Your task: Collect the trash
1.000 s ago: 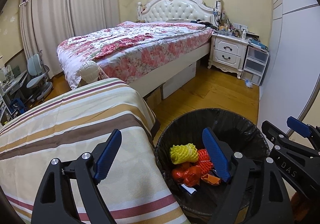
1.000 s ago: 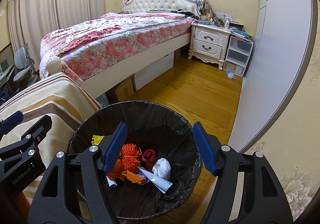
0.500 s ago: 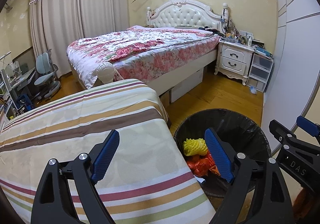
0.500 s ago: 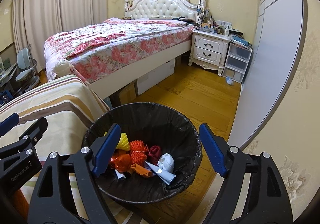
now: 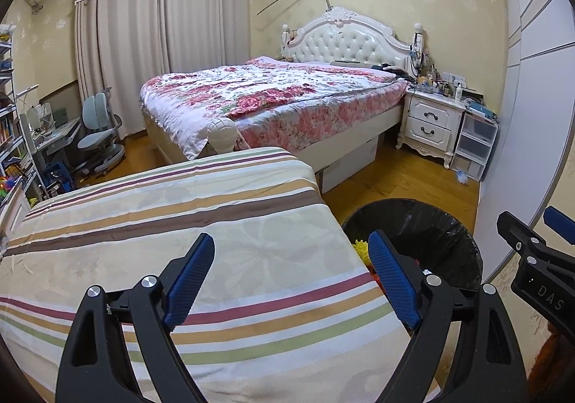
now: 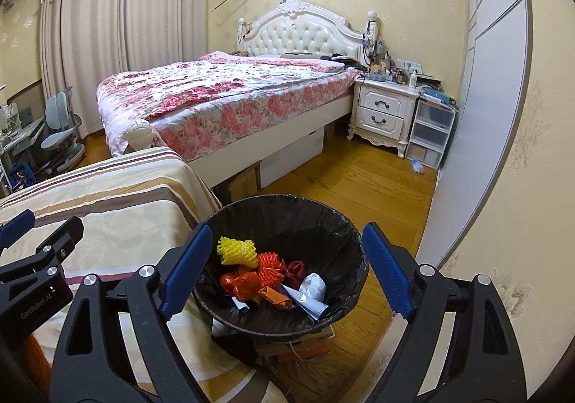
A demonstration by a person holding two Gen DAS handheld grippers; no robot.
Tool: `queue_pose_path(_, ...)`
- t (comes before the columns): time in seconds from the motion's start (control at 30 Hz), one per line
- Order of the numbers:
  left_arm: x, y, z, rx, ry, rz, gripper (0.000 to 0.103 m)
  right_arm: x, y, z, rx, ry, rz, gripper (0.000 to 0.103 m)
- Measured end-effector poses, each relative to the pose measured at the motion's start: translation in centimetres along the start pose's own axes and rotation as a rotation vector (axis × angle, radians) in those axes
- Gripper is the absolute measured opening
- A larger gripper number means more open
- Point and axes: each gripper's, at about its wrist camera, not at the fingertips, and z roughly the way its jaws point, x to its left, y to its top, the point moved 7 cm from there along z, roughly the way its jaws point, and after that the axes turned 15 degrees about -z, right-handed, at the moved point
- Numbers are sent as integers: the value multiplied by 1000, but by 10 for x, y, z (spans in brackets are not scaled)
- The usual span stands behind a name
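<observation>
Left gripper [image 5: 291, 262] spread wide, nothing between the pads, hovering over the striped bedspread [image 5: 161, 223]. Just right of it, black trash bin [image 6: 287, 216] on the floor. Right gripper [image 6: 284, 266] above the bin, jaws opening, empty. Below: yellow foam net [image 6: 237, 252], orange wrappers [image 6: 251, 280], white paper wad [image 6: 314, 286].

Warm indoor light, sharp, fisheye-bent edges
</observation>
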Motion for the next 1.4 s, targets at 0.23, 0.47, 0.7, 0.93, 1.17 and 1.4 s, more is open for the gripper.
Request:
queue_pose_path(0.23,10,0,-19,-22,9,-18,85,5,-7,-17,-11,8,-3,84)
queue_pose_path(0.47,13,-6,-25,-23,12,-21,85,8,-11,-30,-23,15,-7,84)
queue_pose_path(0.7,14,-9,-25,-19,7,-25,85,9,-12,-32,-23,14,-8,84)
queue_pose_path(0.93,13,-10,-25,-17,8,-26,85,9,-13,-32,-25,13,-9,84)
queue_pose_path(1.17,13,-10,-26,-18,7,-25,85,10,-15,-33,-20,14,-10,84)
queue_pose_path(1.4,12,-12,-27,-16,7,-26,85,10,-17,-32,-20,12,-8,84)
